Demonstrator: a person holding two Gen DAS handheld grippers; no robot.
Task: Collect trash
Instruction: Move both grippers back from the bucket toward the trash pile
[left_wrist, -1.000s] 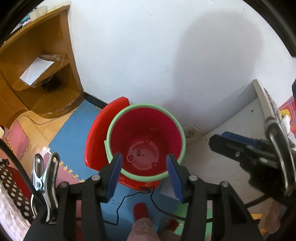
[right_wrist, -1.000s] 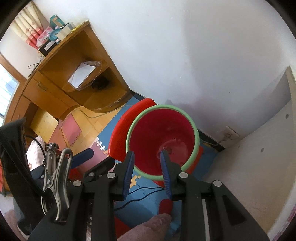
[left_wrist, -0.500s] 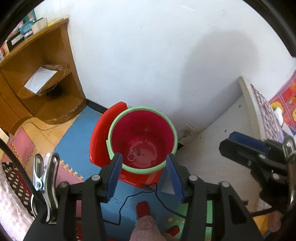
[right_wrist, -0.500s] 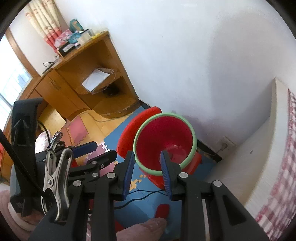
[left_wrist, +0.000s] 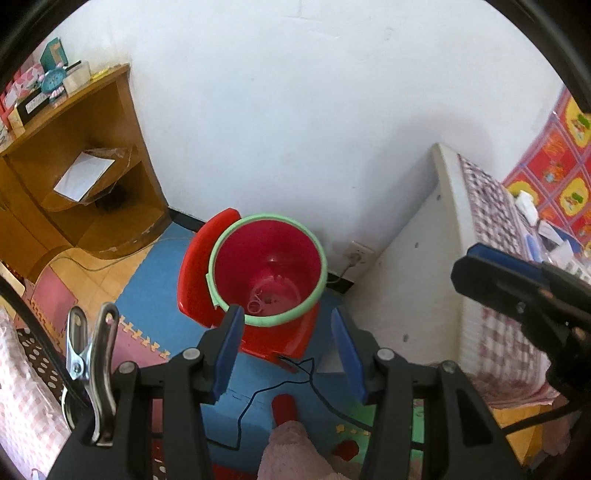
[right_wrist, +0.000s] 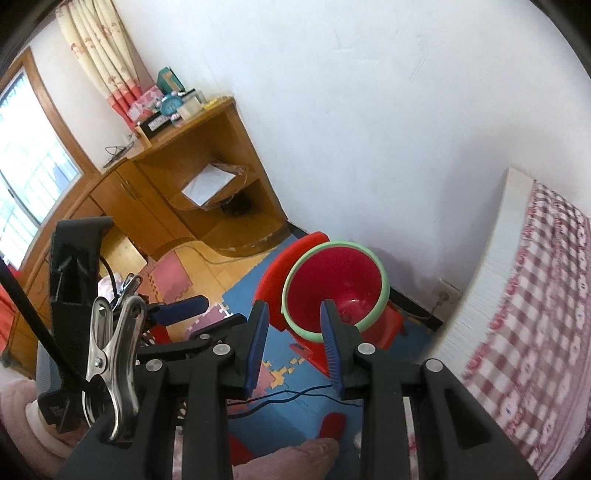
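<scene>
The left gripper (left_wrist: 287, 350) stood wide open and empty, the right gripper (right_wrist: 293, 341) partly open and empty, both above the red bin (left_wrist: 267, 273) at 12 o'clock.

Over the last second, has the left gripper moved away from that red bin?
Yes. In the left wrist view the left gripper has pulled up and back: the red bin looks smaller and more of the wooden shelf shows.
</scene>
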